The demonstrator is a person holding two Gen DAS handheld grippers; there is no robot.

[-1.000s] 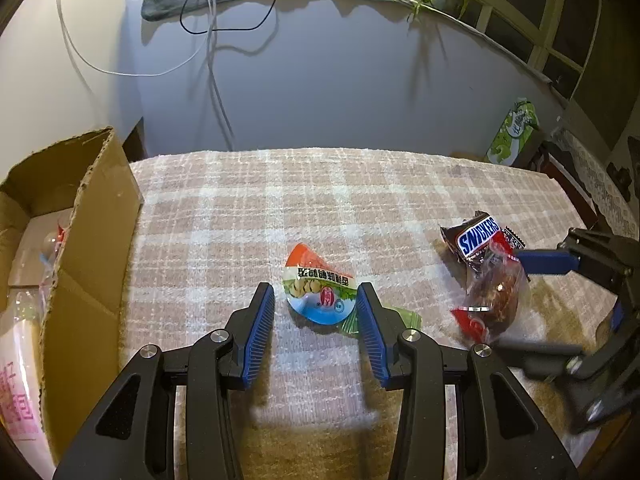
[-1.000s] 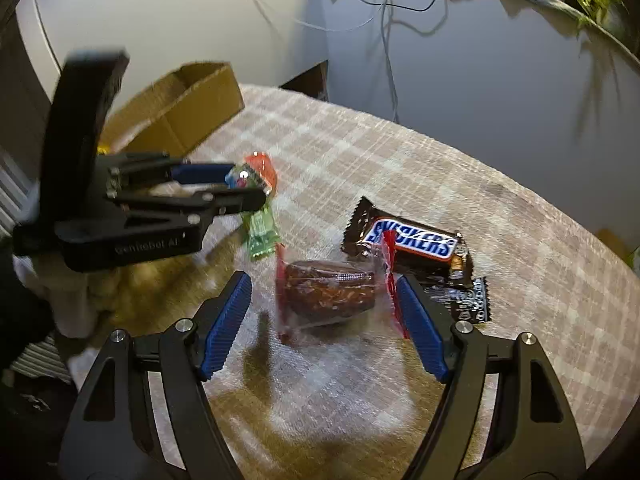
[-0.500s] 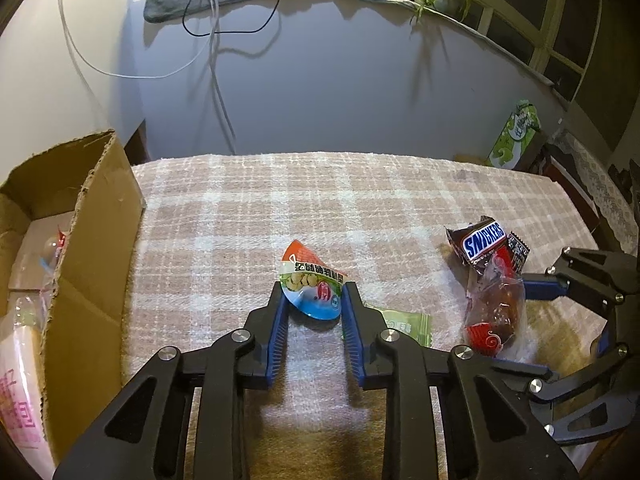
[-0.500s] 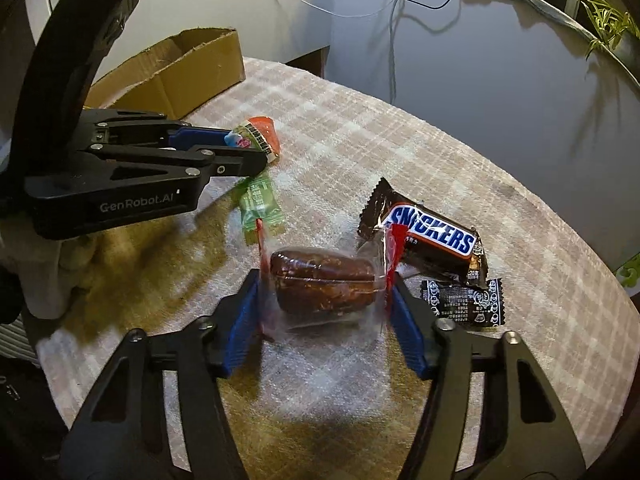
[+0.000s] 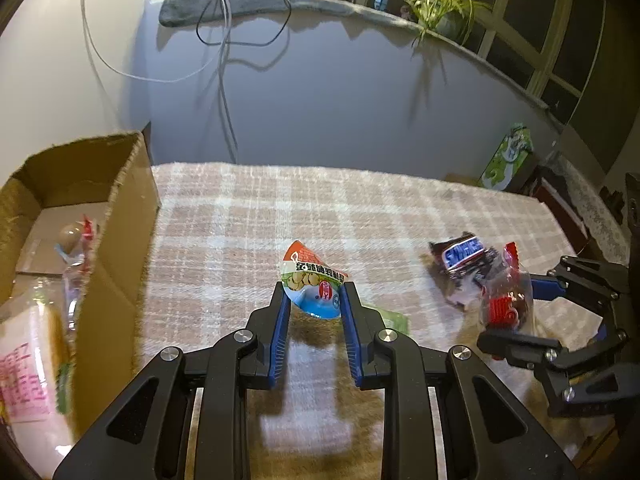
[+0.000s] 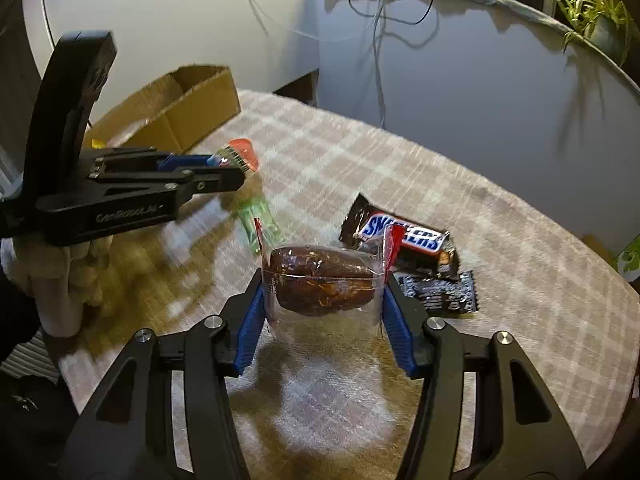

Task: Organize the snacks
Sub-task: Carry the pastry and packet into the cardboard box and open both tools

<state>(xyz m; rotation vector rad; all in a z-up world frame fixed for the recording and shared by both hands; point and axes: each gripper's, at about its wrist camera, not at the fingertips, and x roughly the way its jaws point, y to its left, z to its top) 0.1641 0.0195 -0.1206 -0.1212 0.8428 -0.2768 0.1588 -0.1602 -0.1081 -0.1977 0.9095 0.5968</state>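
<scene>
Since earlier: both jaw pairs are closed in from wide; each packet is raised off the cloth.
Left gripper [image 5: 313,300]: narrowed almost fully, blue pads pinching the small cone-shaped foil packet [image 5: 310,282], red-topped, printed with Chinese characters.
Right gripper [image 6: 322,294]: jaws closing, pads pressed on the clear plastic wrapper with the brown cake [image 6: 322,280].
Open room: bare pink plaid woven tablecloth [image 5: 248,216] toward the far edge.
Box: open brown cardboard box [image 5: 100,216] at the left edge, snacks inside.
Writing: "SNICKERS" on the brown bar [image 6: 404,236]; "GenRobot.AI" on the left gripper's side.
Left lying: green packet [image 6: 260,224], black sachet [image 6: 444,292].
</scene>
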